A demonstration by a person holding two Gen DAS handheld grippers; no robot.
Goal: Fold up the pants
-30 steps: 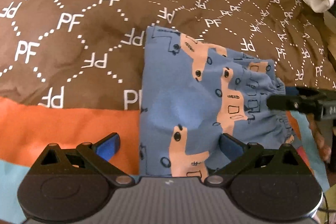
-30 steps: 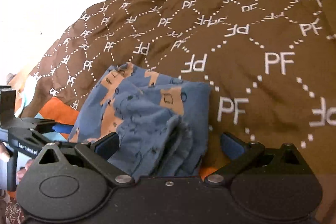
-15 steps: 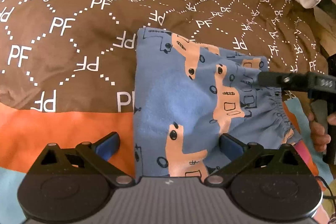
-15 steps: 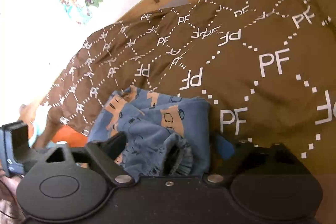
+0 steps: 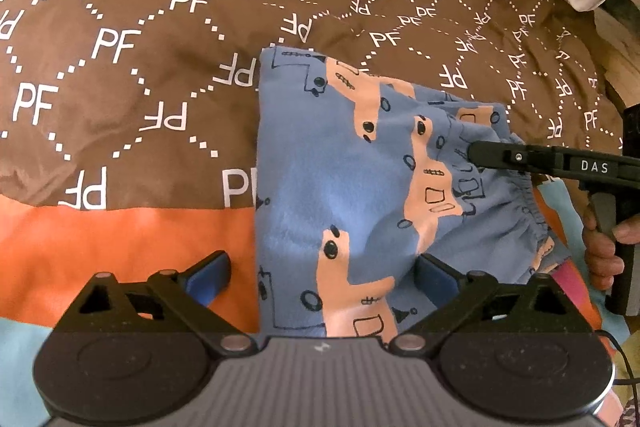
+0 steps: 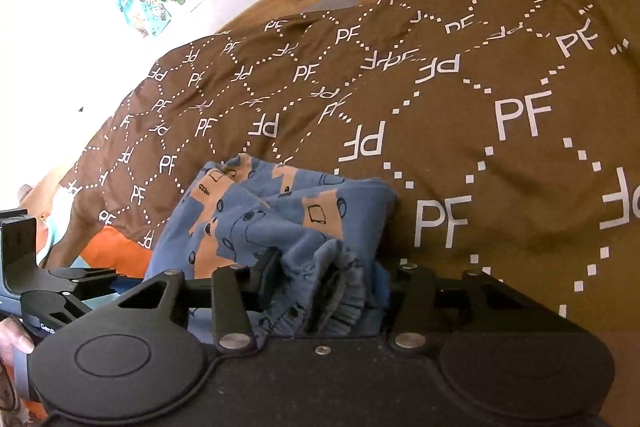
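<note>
- The right gripper [image 6: 320, 291], spread wide either side of the gathered waistband a second ago, is now clenched on that bunched edge of the pants [image 5: 344, 187]; the fabric puckers up between its jaws in the right wrist view
- I judge this to be the start of the next fold: with the waistband end pinched, that side can be lifted and carried over
- The left gripper [image 5: 320, 277] has not closed; its jaws remain spread, one blue pad [image 5: 208, 273] over the orange band of the bedspread [image 5: 120, 75], the other over the pants near their lower edge, grasping nothing
- The pants lie already folded to a compact rectangle on the bedspread, directly ahead of the left gripper and partly between its fingers
- The waistband side faces right, where the right gripper's fingers [image 5: 496, 157] reach in from the side
</note>
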